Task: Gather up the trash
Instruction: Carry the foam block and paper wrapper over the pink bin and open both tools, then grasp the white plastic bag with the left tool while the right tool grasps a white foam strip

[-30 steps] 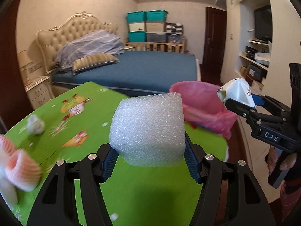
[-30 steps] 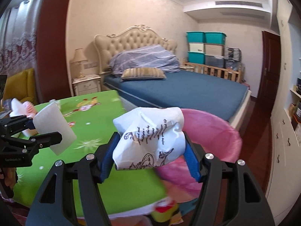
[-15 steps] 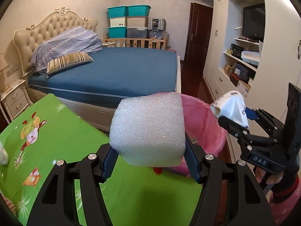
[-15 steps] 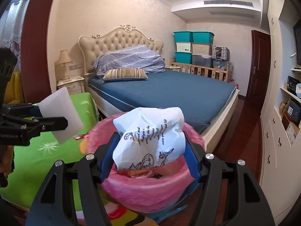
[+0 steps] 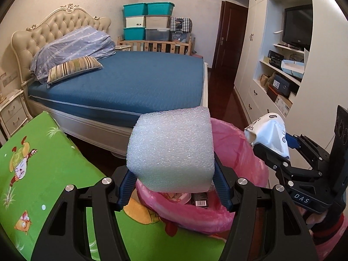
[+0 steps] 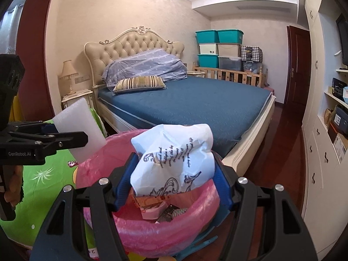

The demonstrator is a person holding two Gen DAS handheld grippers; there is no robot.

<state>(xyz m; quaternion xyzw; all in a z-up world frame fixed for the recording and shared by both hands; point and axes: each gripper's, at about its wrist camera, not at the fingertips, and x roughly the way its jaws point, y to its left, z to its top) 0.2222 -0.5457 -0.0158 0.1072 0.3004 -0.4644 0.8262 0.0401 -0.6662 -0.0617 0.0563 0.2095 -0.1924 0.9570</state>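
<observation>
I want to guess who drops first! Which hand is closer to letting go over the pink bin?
Probably the right. Its tool holds the crumpled white bag directly above the pink-lined bin; the left tool's foam block hangs nearer the rim.

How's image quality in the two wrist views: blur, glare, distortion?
Left wrist: sharp, strong fisheye bowing of the wardrobe, dark vignette corners; foam block evenly lit. Right wrist: sharp too, printed bag legible-looking, door curved, no obvious glare.

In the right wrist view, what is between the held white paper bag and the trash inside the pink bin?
Nothing: below the white paper bag only open air separates it from the trash in the pink bin.
</observation>
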